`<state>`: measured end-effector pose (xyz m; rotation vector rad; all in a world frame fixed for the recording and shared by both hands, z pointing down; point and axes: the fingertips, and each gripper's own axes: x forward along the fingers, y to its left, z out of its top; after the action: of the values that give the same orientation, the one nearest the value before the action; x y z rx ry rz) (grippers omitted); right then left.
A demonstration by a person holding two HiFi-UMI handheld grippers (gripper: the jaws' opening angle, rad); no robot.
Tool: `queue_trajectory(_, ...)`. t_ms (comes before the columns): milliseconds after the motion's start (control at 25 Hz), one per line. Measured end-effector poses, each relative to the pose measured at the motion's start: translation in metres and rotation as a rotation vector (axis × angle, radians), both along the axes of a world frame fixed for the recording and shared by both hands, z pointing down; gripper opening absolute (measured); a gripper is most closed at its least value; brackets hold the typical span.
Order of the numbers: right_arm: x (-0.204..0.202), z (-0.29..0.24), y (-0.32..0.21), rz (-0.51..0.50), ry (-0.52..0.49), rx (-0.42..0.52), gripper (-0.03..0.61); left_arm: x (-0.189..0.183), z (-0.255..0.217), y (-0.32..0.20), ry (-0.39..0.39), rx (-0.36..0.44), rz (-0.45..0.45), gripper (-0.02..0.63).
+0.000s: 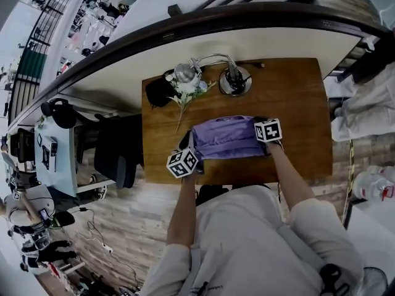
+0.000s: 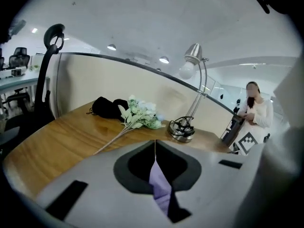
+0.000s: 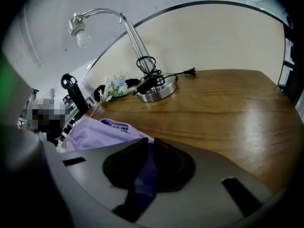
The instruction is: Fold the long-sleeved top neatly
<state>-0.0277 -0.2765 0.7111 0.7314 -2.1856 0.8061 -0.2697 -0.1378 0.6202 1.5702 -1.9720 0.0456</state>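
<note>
The lavender long-sleeved top (image 1: 225, 137) lies bunched in a rough rectangle on the wooden table (image 1: 299, 134), near its front edge. My left gripper (image 1: 188, 147) sits at the top's left end, raised off the table, with its jaws closed on a strip of the lavender fabric (image 2: 159, 184). At the top's right end my right gripper (image 1: 263, 123) points down at the table with a fold of the fabric (image 3: 145, 172) pinched between its jaws. The rest of the top (image 3: 95, 132) spreads to the left in the right gripper view.
A chrome desk lamp (image 1: 234, 79) stands at the table's back, beside a spray of artificial flowers (image 1: 188, 88) and a black bundle (image 1: 159, 91). A dark office chair (image 1: 117, 147) is left of the table. A person (image 2: 256, 108) stands in the background.
</note>
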Motion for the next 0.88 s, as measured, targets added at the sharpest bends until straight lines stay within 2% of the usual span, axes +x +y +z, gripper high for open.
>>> queue_trajectory(80, -0.005, -0.013, 0.002, -0.023, -0.041, 0.069, 0.086, 0.016, -0.010, -0.004, 0.010, 0.016, 0.047, 0.025)
queue_trajectory(200, 0.002, -0.045, -0.005, 0.014, -0.123, 0.199, 0.110, 0.055, -0.013, -0.020, 0.013, 0.014, 0.140, 0.025)
queue_trajectory(280, 0.019, -0.065, -0.014, 0.074, -0.184, 0.240, 0.123, 0.082, -0.008, -0.033, 0.011, 0.003, 0.182, 0.025)
queue_trajectory(360, 0.041, -0.077, -0.020, 0.138, -0.222, 0.241, 0.127, 0.105, 0.002, -0.047, 0.014, -0.014, 0.209, 0.025)
queue_trajectory(520, 0.102, -0.061, -0.012, 0.241, -0.222, 0.140, 0.156, 0.149, 0.029, -0.062, 0.016, -0.102, 0.252, 0.025)
queue_trajectory(600, 0.124, -0.047, 0.000, 0.266, -0.222, 0.070, 0.175, 0.158, 0.044, -0.063, 0.002, -0.155, 0.246, 0.025)
queue_trajectory(760, 0.129, -0.023, 0.024, 0.268, -0.255, -0.082, 0.221, 0.154, 0.074, -0.059, -0.039, -0.272, 0.200, 0.025)
queue_trajectory(880, 0.125, -0.010, 0.038, 0.273, -0.236, -0.159, 0.250, 0.153, 0.099, -0.054, -0.038, -0.371, 0.196, 0.025)
